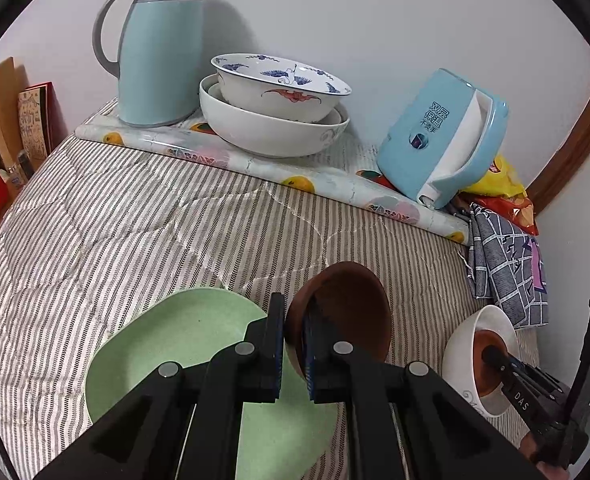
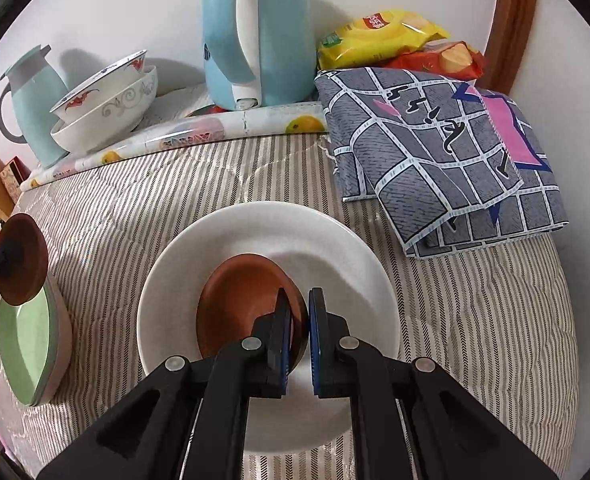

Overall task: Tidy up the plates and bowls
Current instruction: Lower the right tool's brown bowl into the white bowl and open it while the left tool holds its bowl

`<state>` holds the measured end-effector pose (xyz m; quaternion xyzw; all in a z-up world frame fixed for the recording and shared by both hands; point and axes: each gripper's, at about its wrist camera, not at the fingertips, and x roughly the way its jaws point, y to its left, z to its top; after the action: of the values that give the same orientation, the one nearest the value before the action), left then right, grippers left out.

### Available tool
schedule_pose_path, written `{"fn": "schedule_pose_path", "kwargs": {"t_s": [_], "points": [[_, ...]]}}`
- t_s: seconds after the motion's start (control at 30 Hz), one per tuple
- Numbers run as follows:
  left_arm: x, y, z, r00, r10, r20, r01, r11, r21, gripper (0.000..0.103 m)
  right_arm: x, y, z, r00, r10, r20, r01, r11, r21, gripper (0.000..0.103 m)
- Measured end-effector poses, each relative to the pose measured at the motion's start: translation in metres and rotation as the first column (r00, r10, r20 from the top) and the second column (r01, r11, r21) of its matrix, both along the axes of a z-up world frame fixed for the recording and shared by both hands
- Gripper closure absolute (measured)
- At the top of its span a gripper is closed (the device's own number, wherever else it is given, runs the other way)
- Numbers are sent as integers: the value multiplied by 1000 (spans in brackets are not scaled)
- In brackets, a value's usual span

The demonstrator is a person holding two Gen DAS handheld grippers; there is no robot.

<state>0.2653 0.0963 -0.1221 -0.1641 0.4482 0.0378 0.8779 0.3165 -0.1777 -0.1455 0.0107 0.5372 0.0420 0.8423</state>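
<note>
My left gripper (image 1: 294,336) is shut on the rim of a brown bowl (image 1: 345,308), held tilted above a green plate (image 1: 183,344) on the striped cloth. The same bowl (image 2: 23,260) and plate (image 2: 27,352) show at the left of the right wrist view. My right gripper (image 2: 299,332) is shut on the rim of a second brown bowl (image 2: 243,300), which sits inside a white bowl (image 2: 255,232). That pair also shows in the left wrist view, the white bowl (image 1: 461,344) at the lower right.
At the back, two stacked white bowls (image 1: 275,120), a light blue thermos jug (image 1: 159,48) and a blue kettle (image 1: 443,136) stand on a fruit-print mat. A folded grey cloth (image 2: 447,148) and snack bags (image 2: 379,36) lie at the right.
</note>
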Motion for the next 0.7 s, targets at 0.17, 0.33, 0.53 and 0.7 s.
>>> {"fn": "schedule_pose_path", "kwargs": {"t_s": [0.17,0.33,0.53,0.7], "points": [[2,-1,-2,1000,-8,-2,8,1000,-4,94,3,2,-3,1000,6,-10,-7,999,-31,95],[3,-2,-4,1000,-12,-7,12,1000,-11,94,6,3,-7,999,16,-29,-18,998,-67,94],[4,-3,-5,1000,-17,-9,17,1000,-19,94,7,7,-9,999,31,-38,-35,993,-110,93],[3,-3,-7,1000,-21,-14,20,999,-25,94,9,12,-16,997,43,-67,-52,989,-137,87]]}}
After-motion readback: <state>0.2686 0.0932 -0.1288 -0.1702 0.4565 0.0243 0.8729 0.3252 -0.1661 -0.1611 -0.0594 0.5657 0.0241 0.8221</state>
